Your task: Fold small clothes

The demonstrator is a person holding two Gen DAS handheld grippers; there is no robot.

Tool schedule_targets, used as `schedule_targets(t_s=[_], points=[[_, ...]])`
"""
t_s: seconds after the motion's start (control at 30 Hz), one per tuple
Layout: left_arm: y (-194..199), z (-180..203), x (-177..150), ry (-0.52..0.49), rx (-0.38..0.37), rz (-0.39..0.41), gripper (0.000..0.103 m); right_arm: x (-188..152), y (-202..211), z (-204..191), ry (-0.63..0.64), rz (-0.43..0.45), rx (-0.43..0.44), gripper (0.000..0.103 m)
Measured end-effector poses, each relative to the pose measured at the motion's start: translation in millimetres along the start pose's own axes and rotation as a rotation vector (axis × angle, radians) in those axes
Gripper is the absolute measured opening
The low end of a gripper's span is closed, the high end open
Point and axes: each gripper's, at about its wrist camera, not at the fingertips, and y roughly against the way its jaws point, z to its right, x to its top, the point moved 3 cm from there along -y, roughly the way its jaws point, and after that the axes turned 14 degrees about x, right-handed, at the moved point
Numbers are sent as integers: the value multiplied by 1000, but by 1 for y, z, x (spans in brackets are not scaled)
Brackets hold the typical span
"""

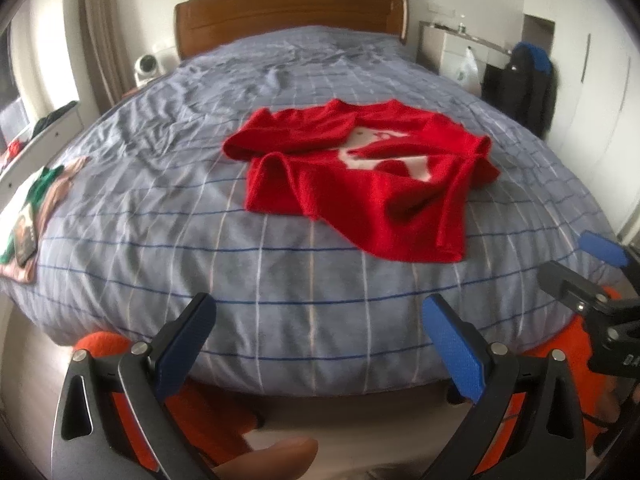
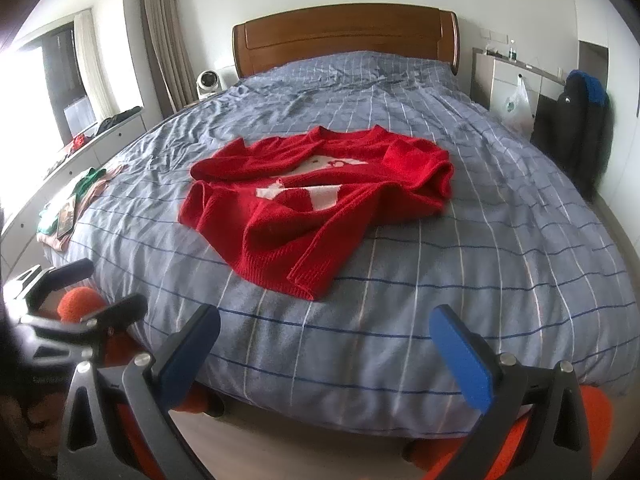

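Lying rumpled on the bed [image 1: 132, 240], mid-mattress: red sweater [image 1: 360, 176] with a white motif, one sleeve trailing toward the foot edge. Hovering short of that edge, well apart from the sweater: left tongs [image 1: 320, 344] and right tongs [image 2: 326, 354], both spread wide, gripping nothing. Resting at the bed's left edge: green-and-pink clothes [image 2: 64, 208].
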Motion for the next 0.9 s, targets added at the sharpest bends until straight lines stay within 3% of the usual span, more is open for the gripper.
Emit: schedule_targets(t_s=[0.23, 0.4, 0.5, 0.6, 0.67, 0.8, 0.87, 0.9], points=[[-9, -5, 0, 25, 19, -35, 103, -2, -1, 15, -46, -6, -6, 103], [-8, -1, 1, -4, 37, -12, 103, -2, -2, 16, -43, -8, -22, 103], [-16, -5, 5, -14, 64, -10, 103, -1, -9, 17, -19, -20, -39, 103], [-31, -19, 10, 31, 50, -65, 103, 2, -34, 19, 56, -60, -43, 103], [-37, -29, 9, 76, 42, -97, 103, 7, -59, 24, 53, -96, -1, 103], [-42, -40, 1, 115, 48, -130, 103, 16, -101, 29, 0, -92, 221, 103], [-43, -41, -4, 109, 55, -142, 103, 15, -118, 35, 1, -93, 198, 92], [-43, -42, -7, 104, 62, -146, 103, 13, -123, 40, -8, -101, 173, 53]])
